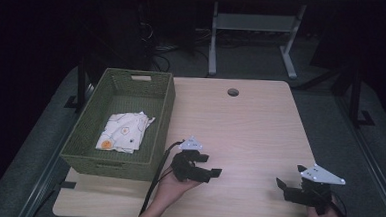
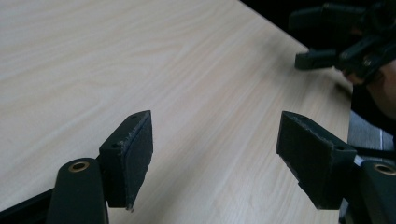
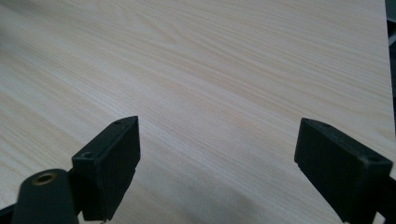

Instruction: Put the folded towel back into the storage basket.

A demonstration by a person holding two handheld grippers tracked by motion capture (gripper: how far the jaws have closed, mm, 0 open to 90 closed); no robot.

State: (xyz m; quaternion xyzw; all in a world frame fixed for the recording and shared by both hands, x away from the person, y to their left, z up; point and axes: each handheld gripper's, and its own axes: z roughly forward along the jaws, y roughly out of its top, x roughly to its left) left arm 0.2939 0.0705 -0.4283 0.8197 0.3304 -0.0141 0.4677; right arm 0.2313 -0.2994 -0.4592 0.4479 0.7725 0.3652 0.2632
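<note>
A pale wooden worktop (image 1: 250, 121) carries a green woven basket (image 1: 163, 117) at its far left. Inside the basket lies a folded white cloth (image 1: 123, 131) with small orange and dark spots, resting flat on the basket floor toward the near end.

The left gripper (image 1: 209, 168) is held just right of the basket's near right corner, low over the worktop, pointing right across the bare wood. Its jaws are spread wide with nothing between them; in the left gripper view the two black pads (image 2: 135, 154) stand far apart with only wood grain between. A black cable (image 1: 156, 174) trails from it toward the near edge.

The right gripper (image 1: 287, 179) is held near the near right corner of the worktop, pointing left, well apart from the left one. Its jaws are released too, wide and empty over bare wood, as the right gripper view shows. A grey three-cornered plate (image 1: 322, 174) sits on top of it.

The cloth sits well left of both grippers, touched by neither.

A round hole (image 1: 233, 92) marks the far middle of the worktop.
</note>
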